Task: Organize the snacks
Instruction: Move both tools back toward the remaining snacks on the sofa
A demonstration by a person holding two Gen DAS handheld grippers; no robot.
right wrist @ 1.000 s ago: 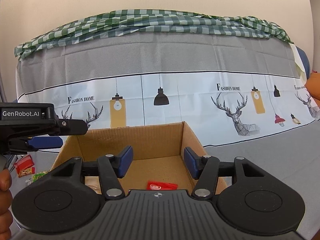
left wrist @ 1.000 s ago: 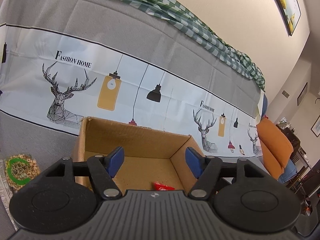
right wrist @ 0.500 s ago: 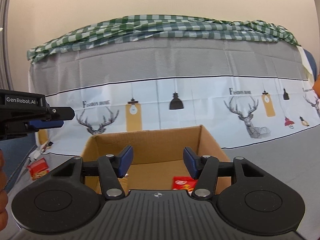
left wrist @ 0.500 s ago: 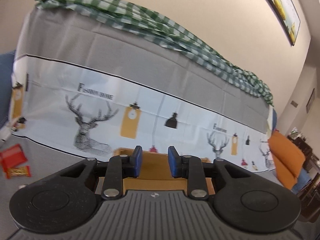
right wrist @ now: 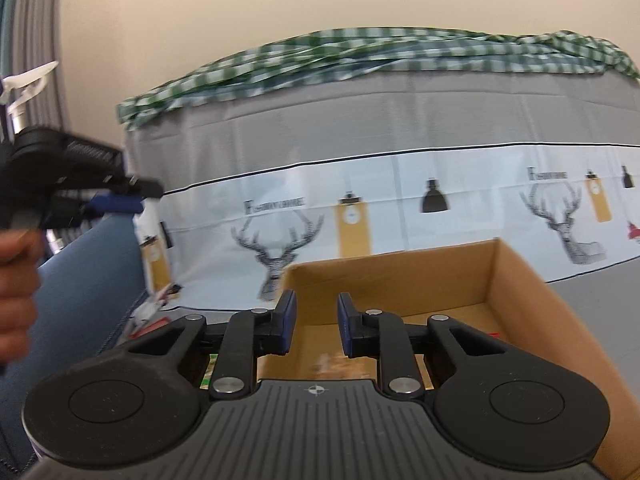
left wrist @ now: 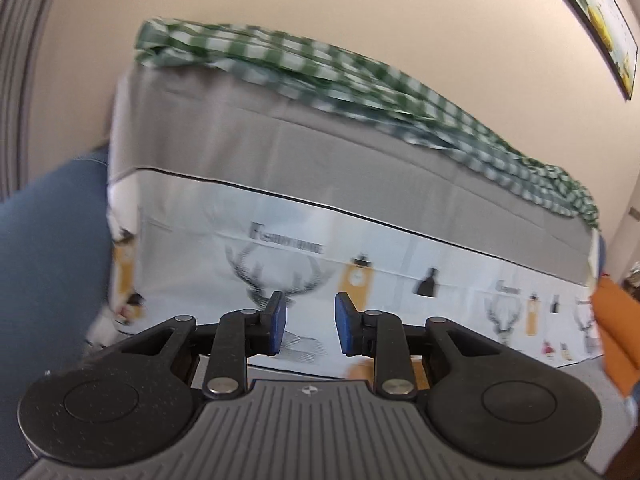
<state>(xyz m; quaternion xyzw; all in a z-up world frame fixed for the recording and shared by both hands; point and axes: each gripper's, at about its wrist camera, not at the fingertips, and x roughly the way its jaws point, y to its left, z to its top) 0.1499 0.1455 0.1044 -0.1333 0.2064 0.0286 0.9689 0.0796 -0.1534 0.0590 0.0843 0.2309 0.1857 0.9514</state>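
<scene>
Right wrist view: the right gripper (right wrist: 316, 326) fills the lower half of the frame, its blue pads (right wrist: 289, 322) drawn near each other with a narrow gap and nothing between them; the jaws have just been closing. Behind them sits an open cardboard box (right wrist: 516, 280), its long axis running left to right across the centre and right of the frame, its open top facing up. Its far wall and right wall stand upright, and the right rim runs toward the lower right corner. A small red snack packet (right wrist: 495, 335) shows only as a sliver on the box floor near the right wall; its direction cannot be told. A grey cloth printed with deer and lamps (right wrist: 400, 208) covers the surface beyond the box, with a green checked cloth (right wrist: 360, 56) bunched along its far edge against a plain wall. At the left edge, the left gripper (right wrist: 120, 200) points rightward above a blue cushion (right wrist: 88, 280), with the person's hand (right wrist: 16, 280) behind it. Left wrist view, blurred: the left gripper (left wrist: 310, 330) has its pads close together with a small gap, holding nothing, above open printed cloth; an orange cushion (left wrist: 616, 328) sits at the right edge.
</scene>
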